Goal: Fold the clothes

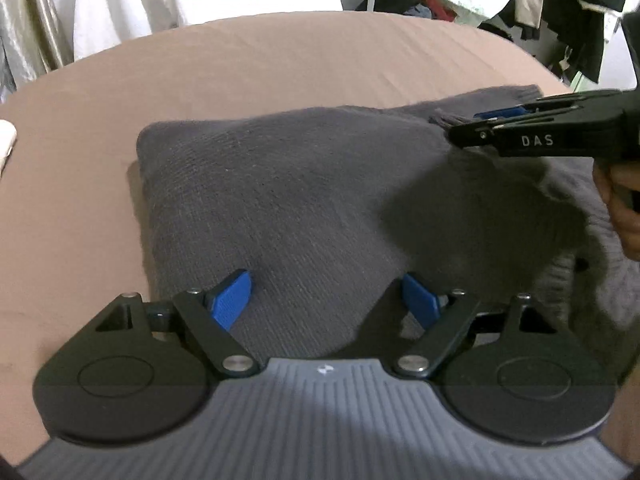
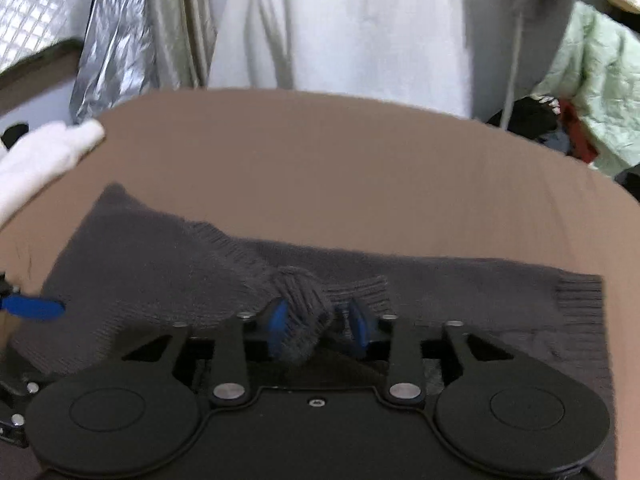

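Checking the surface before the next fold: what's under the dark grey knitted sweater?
The tan flat bedsheet shows around the dark grey knitted sweater; anything beneath is covered.

We see a dark grey knit sweater (image 1: 280, 184) lying partly folded across the centre of the frame, one ribbed bunch of it lifted at centre-bottom in the right view.

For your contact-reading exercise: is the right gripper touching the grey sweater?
Touching. The right wrist view shows a bunched ribbed piece of the grey sweater pinched between the right gripper blue pads, lying against them with no gap.
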Demonstrator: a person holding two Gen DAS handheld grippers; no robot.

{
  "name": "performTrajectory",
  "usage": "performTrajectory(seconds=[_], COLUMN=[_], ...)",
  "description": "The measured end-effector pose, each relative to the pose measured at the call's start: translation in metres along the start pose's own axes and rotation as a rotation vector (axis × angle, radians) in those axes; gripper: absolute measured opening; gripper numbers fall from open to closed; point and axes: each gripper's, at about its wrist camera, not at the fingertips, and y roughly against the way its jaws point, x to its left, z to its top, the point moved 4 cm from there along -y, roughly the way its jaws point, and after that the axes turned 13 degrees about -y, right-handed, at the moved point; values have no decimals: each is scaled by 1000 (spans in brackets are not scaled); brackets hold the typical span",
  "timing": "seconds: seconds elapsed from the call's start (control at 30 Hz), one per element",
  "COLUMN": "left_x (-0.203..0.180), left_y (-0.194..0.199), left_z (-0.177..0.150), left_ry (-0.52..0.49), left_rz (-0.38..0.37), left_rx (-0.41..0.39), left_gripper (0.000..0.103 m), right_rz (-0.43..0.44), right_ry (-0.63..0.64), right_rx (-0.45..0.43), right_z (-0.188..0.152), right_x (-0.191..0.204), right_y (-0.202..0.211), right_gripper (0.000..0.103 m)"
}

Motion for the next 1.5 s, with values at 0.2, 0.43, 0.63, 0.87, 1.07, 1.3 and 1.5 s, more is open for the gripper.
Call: performTrajectory(seconds=[0.2, 0.43, 0.63, 0.87, 1.07, 1.3, 1.5], left_x=[-10, -34, -54, -77, -74, -78, -76], left_y=[45, 46, 53, 67, 80, 72, 75], left_z=[-28, -66, -72, -74, -63, -57, -49], left_ry=[57, -7, -75, -74, -9, -1, 29], left_rz=[-127, -105, -42, -61, -171, -73, 16], left_rx=[-7, 90, 70, -19, -101, -60, -89], left_gripper=[86, 89, 89, 88, 89, 89, 89], right_rz=[206, 157, 136, 185, 130, 121, 136], right_ry=[32, 221, 78, -204, -343, -405, -606], right_rx=[-64, 134, 191, 190, 208, 210, 107], right_z=[-31, -129, -134, -142, -181, -206, -211], right_x=[33, 67, 52, 9, -47, -90, -140], right_y=[90, 100, 106, 135, 145, 169, 173], right_gripper=[42, 42, 44, 55, 56, 58, 66])
